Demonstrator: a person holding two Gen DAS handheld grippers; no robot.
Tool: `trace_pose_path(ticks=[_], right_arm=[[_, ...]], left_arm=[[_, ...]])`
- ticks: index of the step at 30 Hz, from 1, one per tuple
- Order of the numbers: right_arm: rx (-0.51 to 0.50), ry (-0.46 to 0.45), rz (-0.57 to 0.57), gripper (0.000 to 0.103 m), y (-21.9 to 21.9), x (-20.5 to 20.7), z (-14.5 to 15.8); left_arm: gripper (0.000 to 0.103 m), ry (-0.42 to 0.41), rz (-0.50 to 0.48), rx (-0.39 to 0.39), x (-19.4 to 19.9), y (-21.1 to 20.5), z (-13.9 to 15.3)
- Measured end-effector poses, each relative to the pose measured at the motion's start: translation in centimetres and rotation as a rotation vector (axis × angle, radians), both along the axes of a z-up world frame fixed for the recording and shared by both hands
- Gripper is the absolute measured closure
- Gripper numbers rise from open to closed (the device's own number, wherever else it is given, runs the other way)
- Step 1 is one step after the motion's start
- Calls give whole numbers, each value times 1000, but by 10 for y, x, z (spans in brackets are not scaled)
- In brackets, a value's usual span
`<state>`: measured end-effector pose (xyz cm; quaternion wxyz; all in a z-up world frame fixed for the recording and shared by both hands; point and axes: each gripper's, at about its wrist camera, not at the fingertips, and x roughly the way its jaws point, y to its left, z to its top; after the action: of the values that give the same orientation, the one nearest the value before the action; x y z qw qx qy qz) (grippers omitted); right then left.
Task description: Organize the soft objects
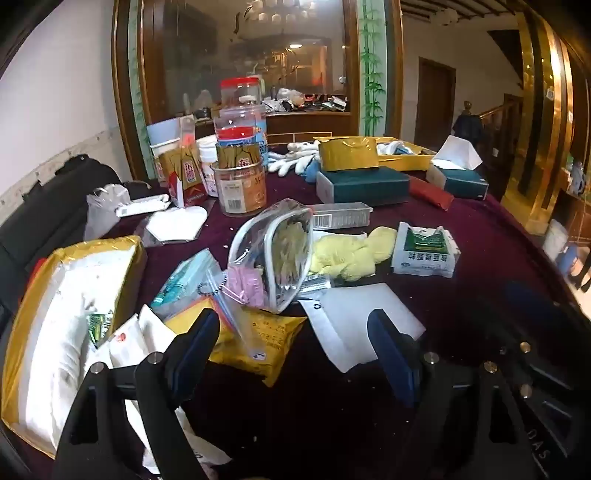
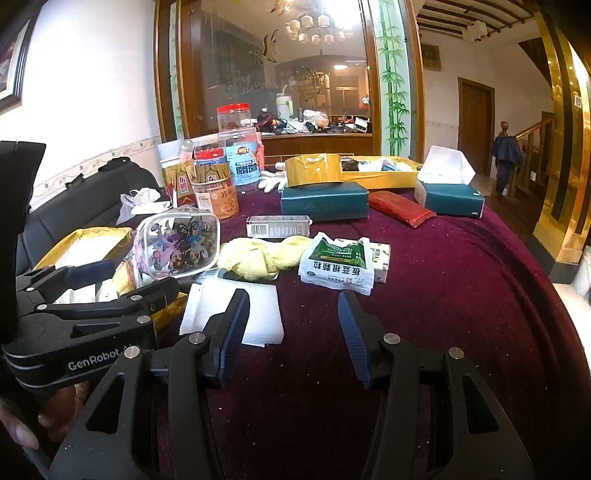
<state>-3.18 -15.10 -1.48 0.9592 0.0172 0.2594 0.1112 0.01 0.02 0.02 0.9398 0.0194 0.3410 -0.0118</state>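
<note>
Grippers (image 1: 295, 332) (image 2: 293, 321) both agape, nothing held

Brightness: the room is moderately lit; the upper half is bright, the lower foreground is dim.
Light source: a lit chandelier (image 2: 317, 26) shines at the top of the right wrist view, seen in the glass panel (image 2: 280, 74); in the left wrist view it looks much dimmer.
Glare: golden pillars (image 2: 565, 147) at the right edge reflect strongly.
Shadows: the dark red tablecloth (image 2: 461, 295) goes almost black close to the cameras.
Distortion: strong fisheye bending; the wall and table edge curve, and the corners are black.
Sharpness: the middle is quite clear; far objects behind the glass are soft, and print on packets is slightly smeared.
</note>
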Motion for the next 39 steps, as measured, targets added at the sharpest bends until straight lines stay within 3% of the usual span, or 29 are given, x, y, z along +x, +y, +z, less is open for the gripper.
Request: trace_pose_path(ticks=[5,12,39], right_arm=[[-7,7,0,53,0,0,0],[-5,7,0,53,0,1,0],[-5,4,0,53,0,1,-1]], left_arm=[[20,-23,6,1,-3,0,-8],[20,21,22,-5,3,3,-7],[20,60,9,-41,4,5,-11]])
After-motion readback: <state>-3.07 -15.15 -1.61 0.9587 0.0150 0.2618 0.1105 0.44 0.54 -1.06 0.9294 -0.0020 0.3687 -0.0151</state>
